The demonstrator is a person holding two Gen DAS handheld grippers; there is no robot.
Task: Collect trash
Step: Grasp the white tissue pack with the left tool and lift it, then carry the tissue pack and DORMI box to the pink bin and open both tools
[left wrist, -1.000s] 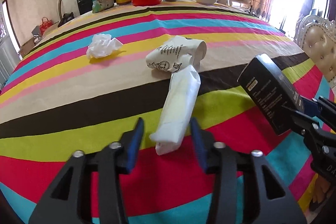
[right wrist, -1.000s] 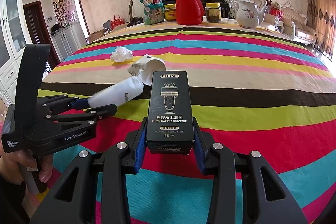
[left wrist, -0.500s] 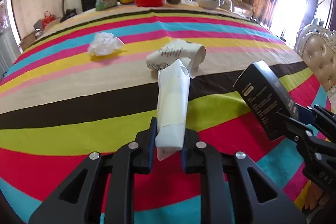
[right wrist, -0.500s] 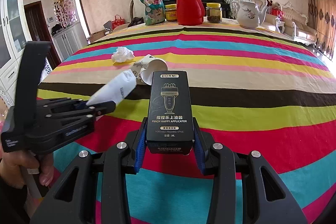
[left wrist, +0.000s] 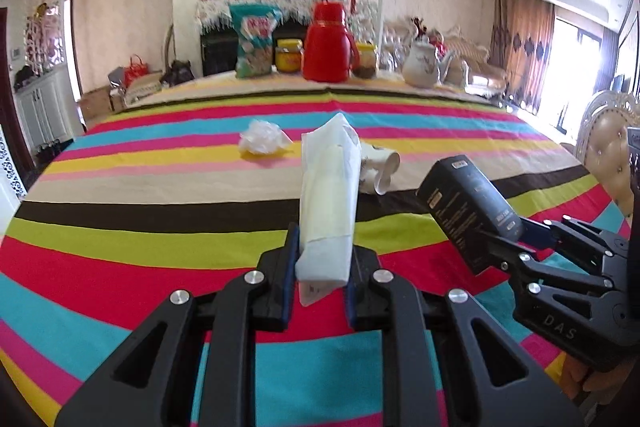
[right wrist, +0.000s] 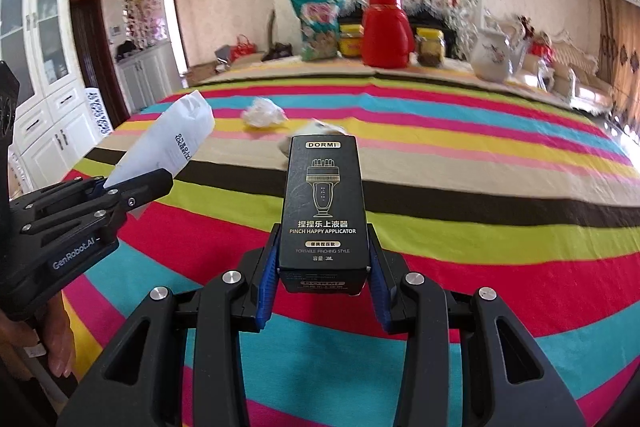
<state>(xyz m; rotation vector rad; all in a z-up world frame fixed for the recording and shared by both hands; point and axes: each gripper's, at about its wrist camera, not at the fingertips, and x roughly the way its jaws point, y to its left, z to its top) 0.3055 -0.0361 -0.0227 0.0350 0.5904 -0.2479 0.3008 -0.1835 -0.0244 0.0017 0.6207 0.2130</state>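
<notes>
Both grippers full; two scraps left on the table ahead.

Left wrist view: the left gripper (left wrist: pixel 322 277) is clamped on the lower end of a white packet (left wrist: pixel 328 203), a soft, flattish wrapper whose long axis runs up and away from the jaws, clear of the striped table (left wrist: pixel 120 247). Beyond it a crumpled tissue (left wrist: pixel 262 142) lies ahead and slightly left, and a tipped paper cup (left wrist: pixel 380 169), mouth toward the right, lies just right of the packet's line; the right gripper (left wrist: pixel 508 247) enters from the right, gripping a black box (left wrist: pixel 468 213).
Right wrist view: the right gripper holds the box upright by its base, label toward the camera. The cup is mostly hidden behind the box; the tissue sits ahead-left, probably nearer the left gripper.
</notes>
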